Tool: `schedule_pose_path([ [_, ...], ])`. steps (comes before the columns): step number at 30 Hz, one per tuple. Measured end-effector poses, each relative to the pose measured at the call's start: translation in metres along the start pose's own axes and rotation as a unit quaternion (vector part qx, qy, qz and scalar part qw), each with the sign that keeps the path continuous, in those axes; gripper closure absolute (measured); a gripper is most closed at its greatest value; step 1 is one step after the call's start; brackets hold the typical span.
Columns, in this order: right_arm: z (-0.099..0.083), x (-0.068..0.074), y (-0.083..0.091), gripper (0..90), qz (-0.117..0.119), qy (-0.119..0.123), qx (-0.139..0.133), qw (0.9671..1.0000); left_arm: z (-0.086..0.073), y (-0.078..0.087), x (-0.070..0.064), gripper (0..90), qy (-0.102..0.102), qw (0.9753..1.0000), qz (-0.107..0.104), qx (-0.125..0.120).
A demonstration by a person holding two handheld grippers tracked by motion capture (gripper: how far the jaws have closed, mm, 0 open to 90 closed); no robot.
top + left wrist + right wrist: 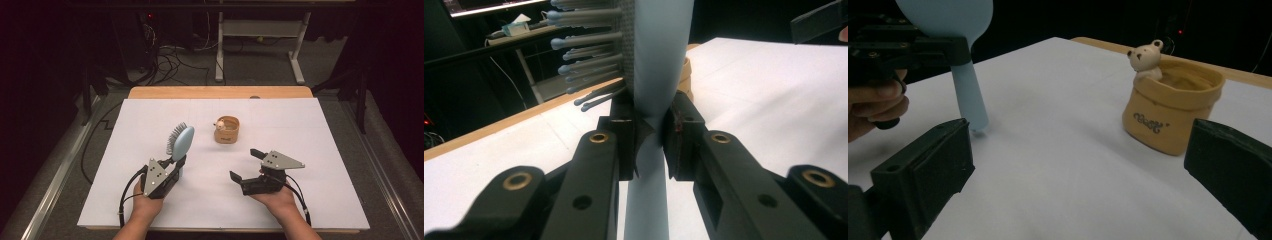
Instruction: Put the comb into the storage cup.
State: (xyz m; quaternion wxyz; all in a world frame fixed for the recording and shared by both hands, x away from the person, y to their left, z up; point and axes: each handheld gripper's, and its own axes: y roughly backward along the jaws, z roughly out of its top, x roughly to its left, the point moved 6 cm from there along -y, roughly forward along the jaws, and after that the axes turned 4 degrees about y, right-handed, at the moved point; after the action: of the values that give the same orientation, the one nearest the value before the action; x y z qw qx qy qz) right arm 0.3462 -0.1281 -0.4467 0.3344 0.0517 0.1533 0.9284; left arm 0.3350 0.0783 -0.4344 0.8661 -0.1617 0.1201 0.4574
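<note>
A pale blue hairbrush [181, 141] stands nearly upright on the white sheet, bristles facing left and handle end down. My left gripper [178, 163] is shut on its handle [649, 125], just below the bristled head [589, 55]. The brush's smooth back [948, 15] and handle tip resting on the sheet show in the right gripper view. My right gripper [247, 164] hovers open low over the table's front right, with nothing between its wide-spread jaws. A tan sack-shaped ceramic pot [226, 129] with a small bear figure [1146, 61] on its rim sits beyond both grippers.
A white sheet [300, 130] covers the wooden table [220, 92]. Beyond the far edge are cables on the floor and the white legs of a desk [260, 45]. Open sheet lies to the right of the pot and along the far side.
</note>
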Motion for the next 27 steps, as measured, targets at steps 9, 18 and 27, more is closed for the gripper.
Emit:
schedule_pose_path([
  [9,0.02,0.013,-0.01,0.0,0.017,0.003,-0.015,0.9997,-0.009,-0.009,-0.017,77.3,0.002,0.9999,-0.015,0.007],
  [18,0.035,0.024,-0.02,0.0,0.033,0.006,-0.029,0.999,-0.02,-0.014,-0.031,77.3,0.0,0.9995,-0.028,0.015],
  [27,0.043,0.032,-0.028,0.0,0.044,0.003,-0.04,0.9982,-0.025,-0.016,-0.037,77.3,0.001,0.9993,-0.033,0.016],
])
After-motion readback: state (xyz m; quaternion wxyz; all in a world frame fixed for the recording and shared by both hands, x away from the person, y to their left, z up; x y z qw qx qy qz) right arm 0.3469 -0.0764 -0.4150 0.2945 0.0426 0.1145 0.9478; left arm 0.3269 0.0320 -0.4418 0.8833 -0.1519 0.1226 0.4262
